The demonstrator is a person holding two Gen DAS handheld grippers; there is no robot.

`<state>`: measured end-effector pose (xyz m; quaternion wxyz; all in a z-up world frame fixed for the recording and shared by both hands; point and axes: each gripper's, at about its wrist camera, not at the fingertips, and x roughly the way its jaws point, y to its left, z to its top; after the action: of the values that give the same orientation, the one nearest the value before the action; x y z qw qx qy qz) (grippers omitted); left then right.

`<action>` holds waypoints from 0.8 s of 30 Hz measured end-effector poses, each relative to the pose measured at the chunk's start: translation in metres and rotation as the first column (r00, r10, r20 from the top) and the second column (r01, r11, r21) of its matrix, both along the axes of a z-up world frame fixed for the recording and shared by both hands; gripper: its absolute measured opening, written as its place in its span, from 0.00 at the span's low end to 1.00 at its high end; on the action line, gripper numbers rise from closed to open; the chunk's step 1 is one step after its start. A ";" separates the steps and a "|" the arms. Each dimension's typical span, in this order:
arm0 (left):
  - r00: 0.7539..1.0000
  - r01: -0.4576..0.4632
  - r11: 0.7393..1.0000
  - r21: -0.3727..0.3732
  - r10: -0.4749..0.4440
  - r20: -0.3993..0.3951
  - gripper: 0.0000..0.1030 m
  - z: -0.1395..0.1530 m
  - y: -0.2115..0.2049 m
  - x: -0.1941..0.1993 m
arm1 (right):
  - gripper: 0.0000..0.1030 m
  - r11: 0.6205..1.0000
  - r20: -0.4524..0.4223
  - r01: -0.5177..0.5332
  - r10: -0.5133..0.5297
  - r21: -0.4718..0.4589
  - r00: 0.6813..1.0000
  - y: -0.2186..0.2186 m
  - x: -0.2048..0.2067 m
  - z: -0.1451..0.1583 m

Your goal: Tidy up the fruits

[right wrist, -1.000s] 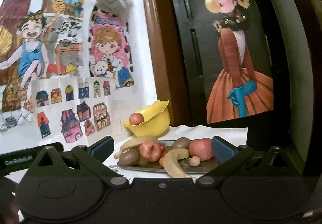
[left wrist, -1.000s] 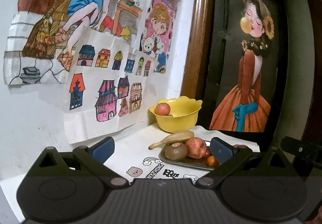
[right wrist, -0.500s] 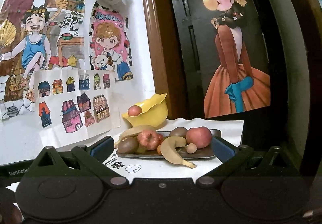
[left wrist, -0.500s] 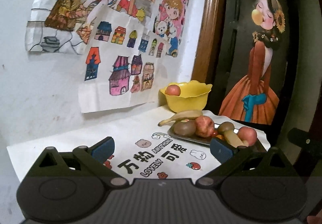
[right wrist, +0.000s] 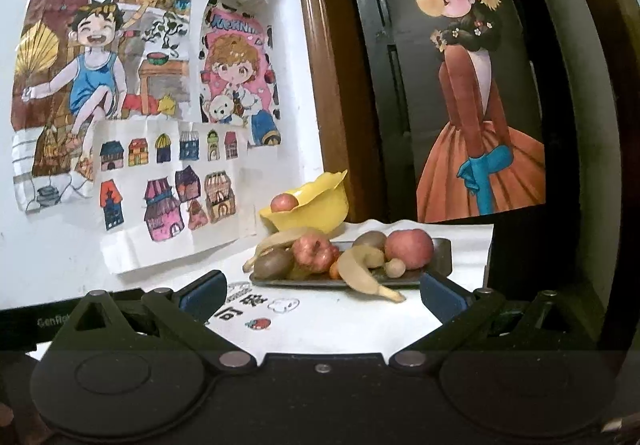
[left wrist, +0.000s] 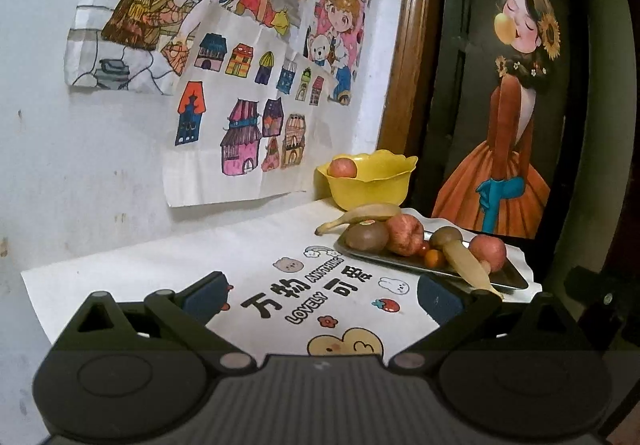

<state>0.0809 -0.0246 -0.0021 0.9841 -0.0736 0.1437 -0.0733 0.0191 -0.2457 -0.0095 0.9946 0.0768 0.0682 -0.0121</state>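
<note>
Fruit sits heaped on a dark tray (right wrist: pixel 440 245) at about one o'clock from the right gripper (right wrist: pixel 320 293), on a white printed cloth (left wrist: pixel 256 257) that covers the table. Behind the tray, near twelve o'clock, stands a yellow bowl (right wrist: pixel 316 209) with one apple (right wrist: pixel 284 202) already in it. Both the right gripper and the left gripper (left wrist: pixel 320 295) hover short of the tray with fingers spread wide and nothing between them.

The heap is the main risk — a red apple (right wrist: pixel 410 248) at the right end, a pink apple (right wrist: pixel 314 252) in the middle and a kiwi (right wrist: pixel 273 264) at the left all lean on one another, so pulling one out could set its neighbours rolling off the tray's low rim. A banana (right wrist: pixel 360 273) lies across the front with its tip hanging past the tray edge; a finger brushing it would likely tip it onto the cloth. The small round fruit (right wrist: pixel 395 267) beside the red apple (hard to identify) could slip from wide fingers — or get knocked away. Cloth may also drag if a finger catches it.
</note>
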 end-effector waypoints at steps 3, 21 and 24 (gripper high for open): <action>1.000 0.004 1.000 -0.008 -0.004 -0.003 1.00 -0.003 0.001 0.000 | 0.99 1.000 -0.019 0.013 -0.013 -0.011 1.000 0.004 0.001 -0.004; 0.998 0.043 0.996 0.079 -0.047 0.045 1.00 -0.006 0.004 0.006 | 0.99 0.998 -0.080 0.063 -0.063 0.005 0.995 0.005 0.019 -0.015; 0.997 0.057 0.996 0.065 -0.060 0.039 1.00 -0.008 0.008 0.011 | 0.99 0.998 -0.104 0.053 -0.048 0.041 0.993 0.005 0.026 -0.016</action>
<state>0.0918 -0.0167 -0.0103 0.9861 -0.0365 0.1281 -0.0990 0.0454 -0.2406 -0.0254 0.9873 0.0995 0.1176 -0.0398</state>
